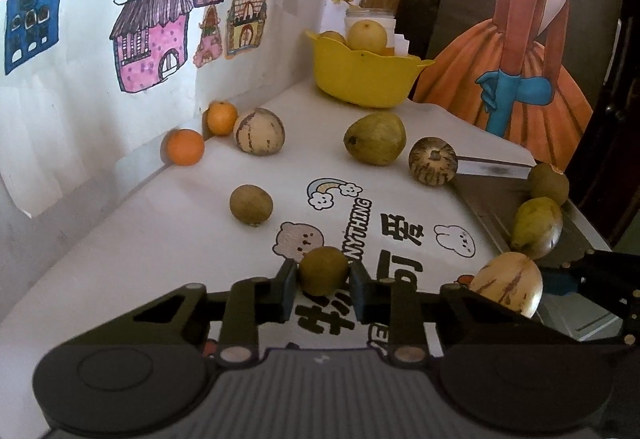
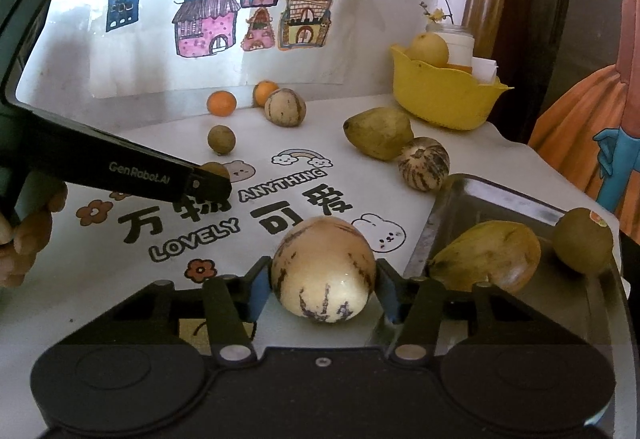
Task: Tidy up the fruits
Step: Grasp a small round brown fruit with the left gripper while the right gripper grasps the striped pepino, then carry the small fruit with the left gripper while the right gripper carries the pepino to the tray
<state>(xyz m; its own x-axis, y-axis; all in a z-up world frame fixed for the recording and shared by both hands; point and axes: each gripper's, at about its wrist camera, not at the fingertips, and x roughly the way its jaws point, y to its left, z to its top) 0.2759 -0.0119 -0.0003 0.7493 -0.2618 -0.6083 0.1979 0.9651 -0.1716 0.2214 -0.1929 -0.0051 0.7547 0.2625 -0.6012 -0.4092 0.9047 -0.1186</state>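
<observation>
Now the left gripper (image 1: 324,279) holds a small brown fruit (image 1: 323,270) on the table, and the right gripper (image 2: 323,287) clamps a striped melon (image 2: 323,271); the metal tray (image 2: 460,195) lies just right of it.

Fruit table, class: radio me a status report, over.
Left gripper shut on small brown fruit. Right gripper shut on striped cream fruit. Metal tray beside it, path clear.

House drawings (image 2: 208,19) cover the wall above a white cartoon-printed mat (image 1: 168,239); a dress painting (image 1: 520,59) leans right.
</observation>
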